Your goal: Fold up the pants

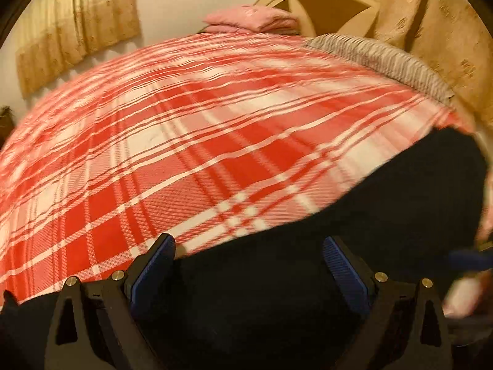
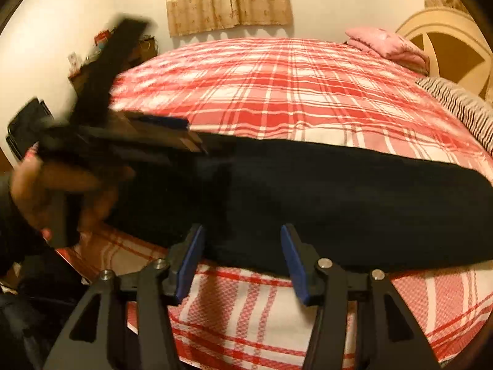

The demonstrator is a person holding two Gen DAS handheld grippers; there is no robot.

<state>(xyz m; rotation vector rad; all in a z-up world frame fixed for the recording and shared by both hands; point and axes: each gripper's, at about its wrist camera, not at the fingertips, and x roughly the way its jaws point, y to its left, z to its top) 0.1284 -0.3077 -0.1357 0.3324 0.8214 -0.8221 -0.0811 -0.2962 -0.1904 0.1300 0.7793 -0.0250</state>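
Dark navy pants [image 2: 339, 203] lie stretched across the near part of a bed with a red and white plaid cover [image 2: 277, 86]. In the left wrist view the pants [image 1: 385, 203] fill the lower right. My left gripper [image 1: 249, 246] is open, its blue pads over the pants' edge, holding nothing. It also shows blurred in the right wrist view [image 2: 172, 132], in a hand at the pants' left end. My right gripper [image 2: 242, 234] is open over the pants' near edge, empty.
A folded pink blanket [image 2: 388, 43] and a striped pillow [image 2: 462, 104] lie at the head of the bed by a cream headboard [image 2: 446, 30]. Yellow curtains [image 2: 228, 0] hang on the far wall. Dark furniture [image 2: 92, 71] stands left of the bed.
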